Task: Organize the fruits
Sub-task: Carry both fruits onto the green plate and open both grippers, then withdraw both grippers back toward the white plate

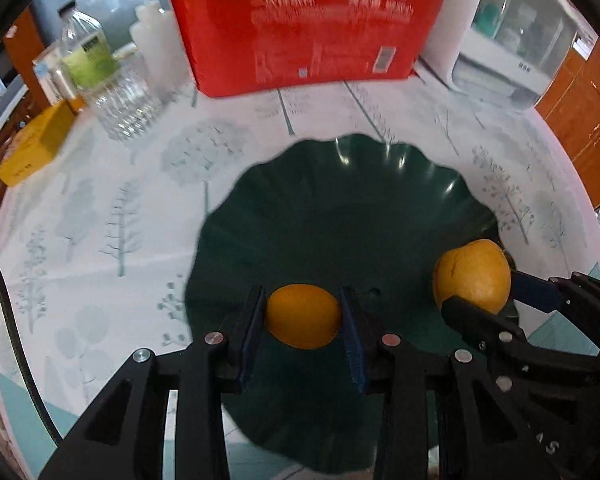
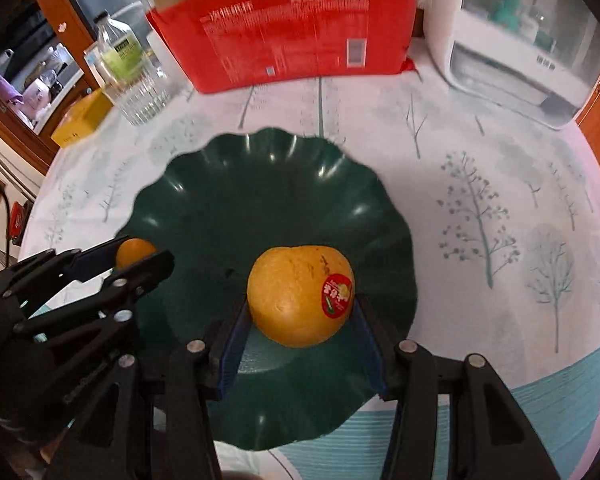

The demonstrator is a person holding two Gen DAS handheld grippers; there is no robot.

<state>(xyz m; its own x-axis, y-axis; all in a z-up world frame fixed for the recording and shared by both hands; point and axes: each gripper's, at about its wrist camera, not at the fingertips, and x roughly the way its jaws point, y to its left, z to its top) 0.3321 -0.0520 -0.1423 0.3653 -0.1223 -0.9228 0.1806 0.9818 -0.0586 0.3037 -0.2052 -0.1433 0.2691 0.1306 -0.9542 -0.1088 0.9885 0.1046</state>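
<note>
A dark green scalloped bowl (image 1: 340,200) sits on the tree-print tablecloth; it also shows in the right wrist view (image 2: 240,200). My left gripper (image 1: 304,316) is shut on a small orange (image 1: 303,316) and holds it over the bowl's near side. My right gripper (image 2: 300,308) is shut on a larger yellow-orange fruit with a red sticker (image 2: 296,296), also over the bowl. In the left wrist view the right gripper (image 1: 480,300) holds that fruit (image 1: 472,276) at the bowl's right. In the right wrist view the left gripper (image 2: 136,256) holds the small orange (image 2: 134,250) at the bowl's left.
A red carton (image 1: 308,28) stands behind the bowl. A clear glass (image 1: 128,104), a green-labelled bottle (image 1: 86,52) and a yellow box (image 1: 36,144) stand at the back left. A white appliance (image 1: 512,48) stands at the back right.
</note>
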